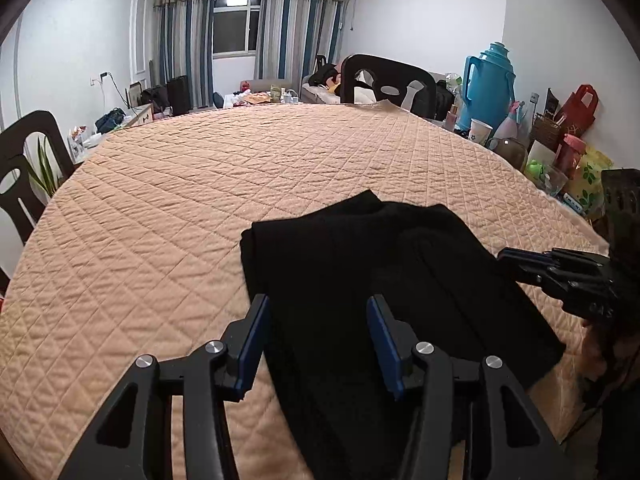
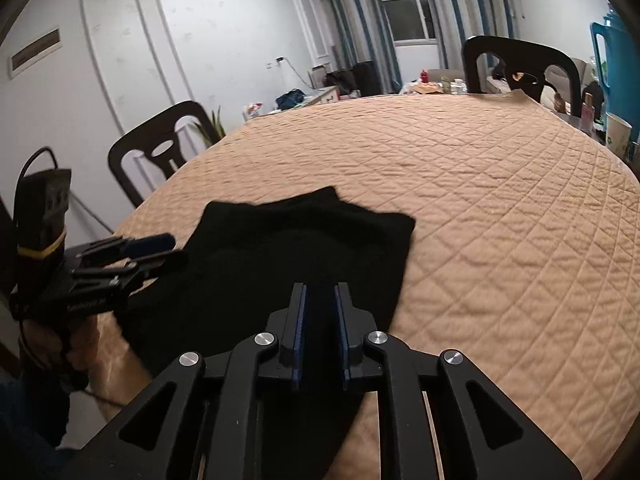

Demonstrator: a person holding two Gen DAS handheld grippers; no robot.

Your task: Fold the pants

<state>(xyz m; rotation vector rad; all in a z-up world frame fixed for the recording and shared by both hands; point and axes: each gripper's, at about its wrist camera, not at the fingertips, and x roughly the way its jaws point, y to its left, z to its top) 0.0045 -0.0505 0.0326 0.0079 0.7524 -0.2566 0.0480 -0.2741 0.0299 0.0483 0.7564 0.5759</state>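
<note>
Ahead of both sets of fingers stretches the quilted peach table cover (image 1: 168, 208), ringed by dark chairs (image 2: 160, 148) with striped curtains (image 1: 280, 20) and a blue thermos (image 1: 486, 84) beyond, so I have plenty of flat room to work. The black pants (image 1: 360, 280) lie folded on its near edge, running under and between my left gripper (image 1: 318, 344) fingers, which stand apart and grip nothing. My right gripper (image 2: 320, 332) sits over the cloth with only a narrow gap; whether fabric is pinched, I cannot tell.
</note>
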